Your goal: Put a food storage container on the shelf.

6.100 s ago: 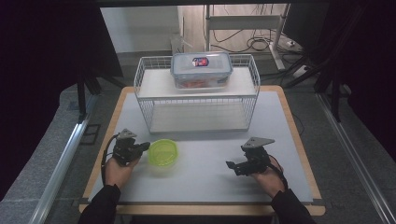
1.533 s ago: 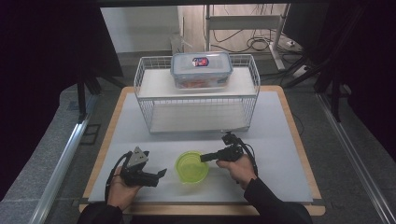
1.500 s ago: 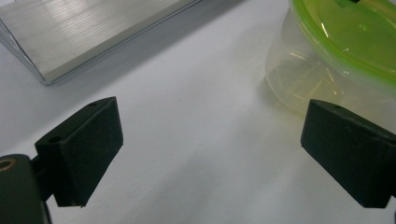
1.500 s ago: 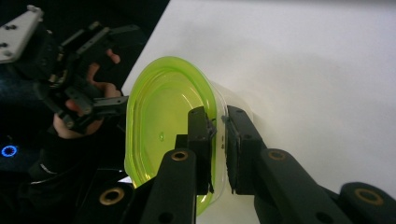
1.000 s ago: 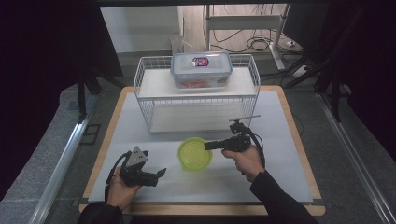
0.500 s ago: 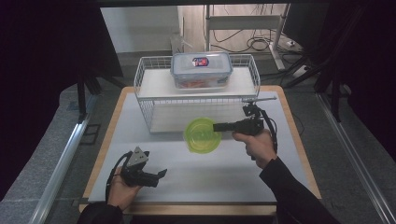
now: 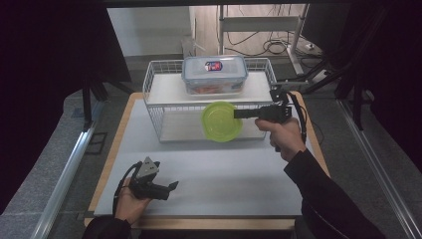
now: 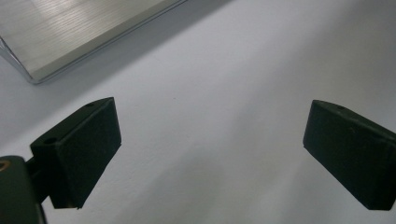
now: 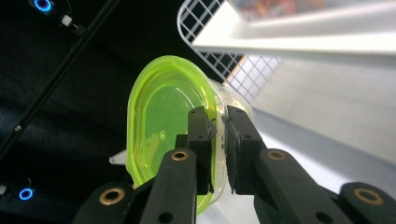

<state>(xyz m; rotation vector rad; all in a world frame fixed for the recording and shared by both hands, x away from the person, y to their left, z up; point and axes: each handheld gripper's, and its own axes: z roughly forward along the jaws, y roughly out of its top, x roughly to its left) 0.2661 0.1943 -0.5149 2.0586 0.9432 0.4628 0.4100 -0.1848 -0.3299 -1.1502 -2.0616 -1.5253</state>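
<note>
Lifted since before, green bowl (image 7: 221,121) hangs at rack (image 7: 154,107) front edge, right gripper (image 7: 238,114) fingers pinching its rim.

Food box (image 7: 215,74) contents on rack (image 7: 164,89) top shelf unreadable; same box blurred, cropped at right gripper view's top edge.

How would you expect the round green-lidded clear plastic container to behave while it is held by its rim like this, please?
The round green-lidded clear plastic container is probably light: the right tool carries it in the air by a pinch on its rim alone. Its thin translucent walls suggest it may flex under the squeeze. The glossy plastic looks slippery, so it could pivot or slip as it hangs before the white wire rack.
</note>
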